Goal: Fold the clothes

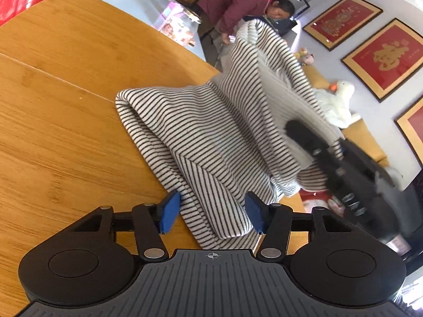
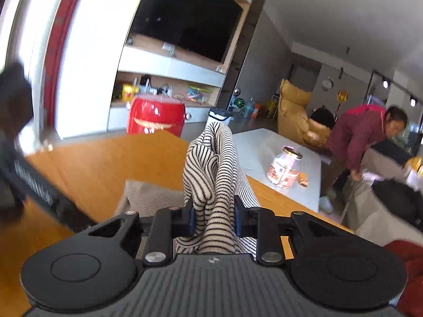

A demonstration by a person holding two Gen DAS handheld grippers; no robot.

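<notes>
Wooden table [image 1: 66, 132], striped garment [image 1: 211, 137] half lifted off it.
Left tongs [image 1: 212, 212] gape wide around a resting fold, pads apart; right tongs [image 2: 214, 218] clench a raised bunch of the cloth.

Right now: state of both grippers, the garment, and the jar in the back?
left gripper: open, pads either side of a fabric fold.
right gripper: shut on bunched fabric, lifted.
striped garment: partly on the wooden table, one end raised.
jar: upright, lid on.
</notes>
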